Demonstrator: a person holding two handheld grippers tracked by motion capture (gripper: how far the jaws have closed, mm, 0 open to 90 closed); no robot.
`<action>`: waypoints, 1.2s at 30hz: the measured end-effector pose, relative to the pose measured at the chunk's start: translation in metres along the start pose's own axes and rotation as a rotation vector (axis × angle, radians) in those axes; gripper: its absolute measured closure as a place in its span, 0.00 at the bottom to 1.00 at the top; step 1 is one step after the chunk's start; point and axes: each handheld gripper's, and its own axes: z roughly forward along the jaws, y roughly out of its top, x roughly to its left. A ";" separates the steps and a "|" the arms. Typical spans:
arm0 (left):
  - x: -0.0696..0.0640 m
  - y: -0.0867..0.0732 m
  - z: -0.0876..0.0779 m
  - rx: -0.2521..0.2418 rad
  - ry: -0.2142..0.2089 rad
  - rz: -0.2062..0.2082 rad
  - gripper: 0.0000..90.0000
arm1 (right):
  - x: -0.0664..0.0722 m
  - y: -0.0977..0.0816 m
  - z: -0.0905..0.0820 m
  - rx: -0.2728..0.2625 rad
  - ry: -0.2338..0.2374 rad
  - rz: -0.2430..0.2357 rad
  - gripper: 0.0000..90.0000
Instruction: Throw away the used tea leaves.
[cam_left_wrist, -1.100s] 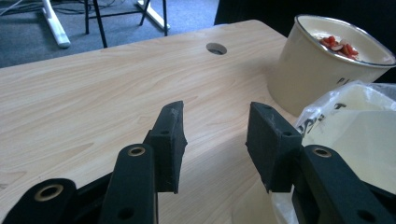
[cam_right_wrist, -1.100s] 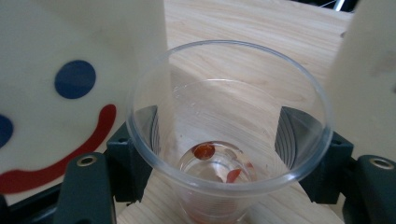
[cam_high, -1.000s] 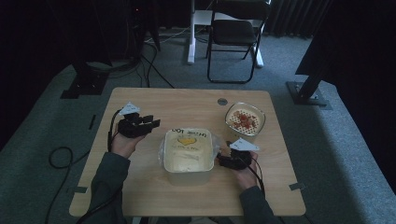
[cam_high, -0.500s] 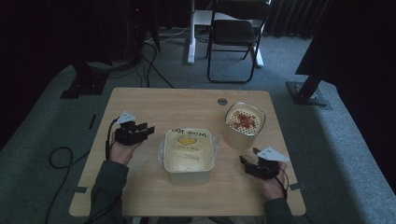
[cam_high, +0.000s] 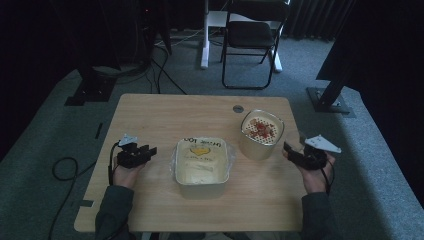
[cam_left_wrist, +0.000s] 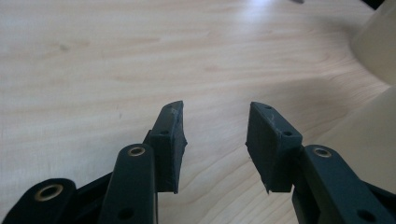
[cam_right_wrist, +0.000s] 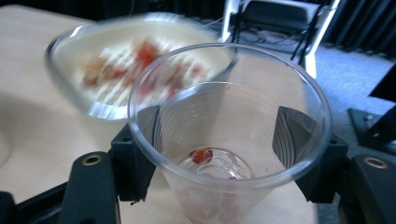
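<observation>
Cup: a clear plastic cup (cam_right_wrist: 229, 140) sits between the jaws of the right tool (cam_right_wrist: 219, 154), at the right edge of the table (cam_high: 165, 112); the jaws are closed on its sides.
Inside cup: a small red piece (cam_right_wrist: 201, 156) lies on the bottom, perhaps a bit of fruit; the view is blurred.
Bowl: a round bowl (cam_high: 261, 134) with red and pale food stands just beside the cup.
Tray: a rectangular tray (cam_high: 202, 161) with pale yellow content stands in the middle.
Left tool: the left tool (cam_left_wrist: 215, 140) hovers over bare wood left of the tray, jaws apart, holding nothing.
</observation>
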 end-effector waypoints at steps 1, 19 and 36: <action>0.001 -0.003 0.002 0.004 0.001 -0.007 0.63 | -0.004 0.008 0.001 -0.006 -0.009 0.005 0.36; 0.009 -0.020 0.022 0.063 0.018 -0.025 0.64 | -0.030 0.130 0.028 -0.134 -0.031 0.051 0.37; 0.014 -0.024 0.024 0.052 0.004 -0.049 0.63 | -0.001 0.148 0.047 0.013 -0.222 -0.282 0.37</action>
